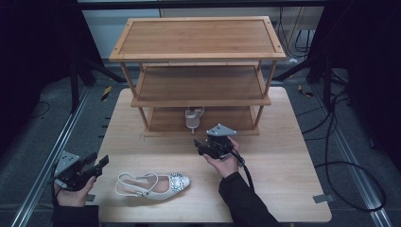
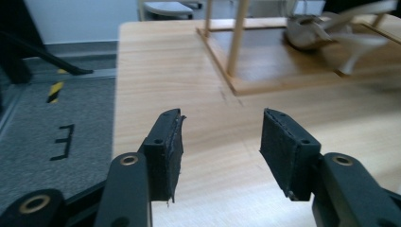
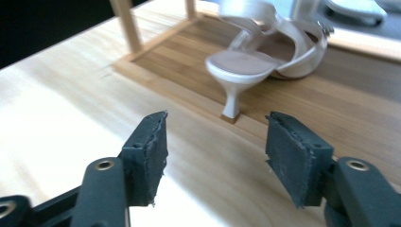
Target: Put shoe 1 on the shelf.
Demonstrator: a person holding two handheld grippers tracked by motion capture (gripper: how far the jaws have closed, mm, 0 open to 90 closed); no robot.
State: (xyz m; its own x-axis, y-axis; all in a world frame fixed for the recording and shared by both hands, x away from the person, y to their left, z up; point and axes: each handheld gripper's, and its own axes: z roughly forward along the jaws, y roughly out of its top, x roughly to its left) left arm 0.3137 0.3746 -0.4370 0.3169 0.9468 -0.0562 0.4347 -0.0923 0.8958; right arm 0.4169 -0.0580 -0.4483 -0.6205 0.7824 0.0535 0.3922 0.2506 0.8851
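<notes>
Left hand (image 1: 72,191): we see it enter from the bottom left corner of the high view, the sleeve at the table's near edge, the palm wrapped under the gripper body.
Left gripper (image 1: 101,163): we find it tilted up and pointing right across the table (image 1: 293,189), toward the rack. Its grey plate faces upward.
Left jaws: we see them standing apart in the left gripper view, with bare table between the pads and nothing touching them.
Right hand (image 1: 224,161): we see the forearm rise from the bottom centre and angle left; the palm cups the gripper from below.
Right gripper (image 1: 197,146): we find it just in front of the rack's lowest shelf, pointing left and slightly away from the person.
Right jaws: we see them apart in the right gripper view, empty, the pads clear of the heel ahead.
Shoe on the table (image 1: 153,184): we find it lying on its side between the two hands, toe to the right, nearer the left gripper, touching neither.
Shoe on the shelf (image 1: 193,117): we find it upright on the bottom shelf, heel at the front edge.
Rack (image 1: 198,56): three wooden shelves, standing at the far half of the table.
</notes>
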